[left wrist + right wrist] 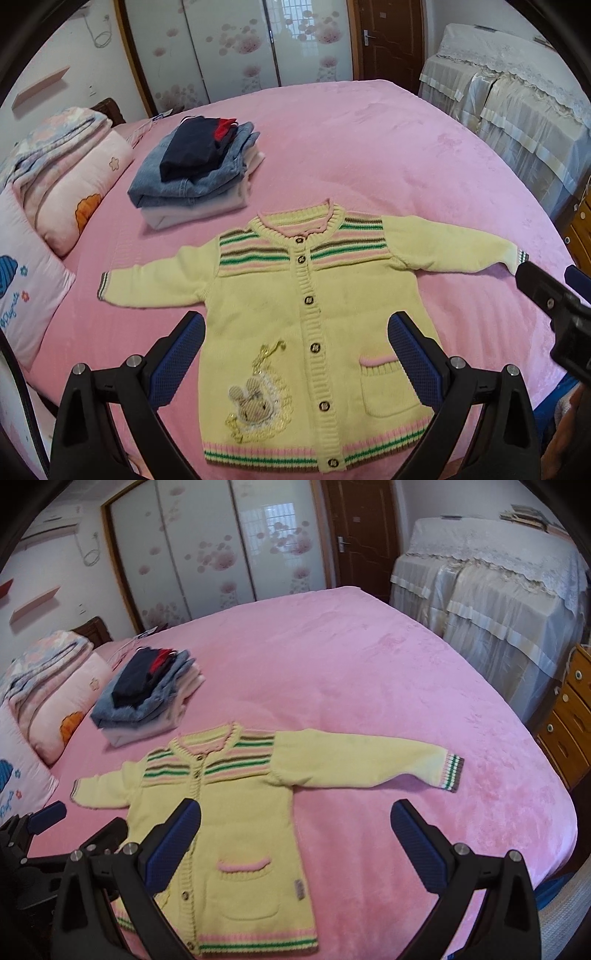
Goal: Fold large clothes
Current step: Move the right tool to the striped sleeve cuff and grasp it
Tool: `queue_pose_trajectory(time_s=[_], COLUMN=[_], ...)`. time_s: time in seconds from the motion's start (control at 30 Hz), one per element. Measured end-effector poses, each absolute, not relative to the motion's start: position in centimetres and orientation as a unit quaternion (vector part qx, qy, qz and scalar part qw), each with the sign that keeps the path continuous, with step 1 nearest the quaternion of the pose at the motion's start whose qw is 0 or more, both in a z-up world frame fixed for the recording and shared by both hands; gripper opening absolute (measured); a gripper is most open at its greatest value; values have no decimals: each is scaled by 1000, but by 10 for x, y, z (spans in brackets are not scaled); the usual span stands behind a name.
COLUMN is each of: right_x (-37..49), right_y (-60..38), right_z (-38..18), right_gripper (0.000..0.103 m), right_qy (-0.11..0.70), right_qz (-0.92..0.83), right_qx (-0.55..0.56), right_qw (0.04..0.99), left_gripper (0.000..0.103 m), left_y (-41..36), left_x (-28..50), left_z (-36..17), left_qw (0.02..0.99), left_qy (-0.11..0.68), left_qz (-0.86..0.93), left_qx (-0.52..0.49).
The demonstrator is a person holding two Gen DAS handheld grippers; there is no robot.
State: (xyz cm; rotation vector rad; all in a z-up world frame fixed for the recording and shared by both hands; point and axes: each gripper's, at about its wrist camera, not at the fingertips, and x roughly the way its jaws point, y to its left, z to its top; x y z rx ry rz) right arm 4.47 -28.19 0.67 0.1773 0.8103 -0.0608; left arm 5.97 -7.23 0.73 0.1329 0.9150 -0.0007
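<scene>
Hovering over the pink bed (pixel 369 147), I note the yellow cardigan (pixel 280 314) lies flat, buttoned, sleeves spread, ready for folding, directly beneath my left claw (pixel 295 354), whose fingers stand apart and empty. My right claw (pixel 295 843), likewise apart, hangs past its pocket side. Folded clothes (pixel 195 170) sit stacked ahead-left, kept clear.

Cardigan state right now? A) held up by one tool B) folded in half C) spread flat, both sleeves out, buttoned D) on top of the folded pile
C: the cardigan lies flat on the pink bedspread, sleeves stretched to both sides, front buttoned; both tools hover open and empty above it.
</scene>
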Motion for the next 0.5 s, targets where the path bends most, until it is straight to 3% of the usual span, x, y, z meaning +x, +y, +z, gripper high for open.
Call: queue_pose_trajectory(time_s=[0.5], right_x=[75], right_y=[-399], right_z=[-72], right_gripper=[102], right_qy=[438], right_qz=[-115], right_qx=[195], right_qw=[870], left_gripper=[98], left_y=[-129], left_x=[131], left_z=[-33], left_qw=[884], left_qy=[458], left_qz=[-15], left_qx=[88])
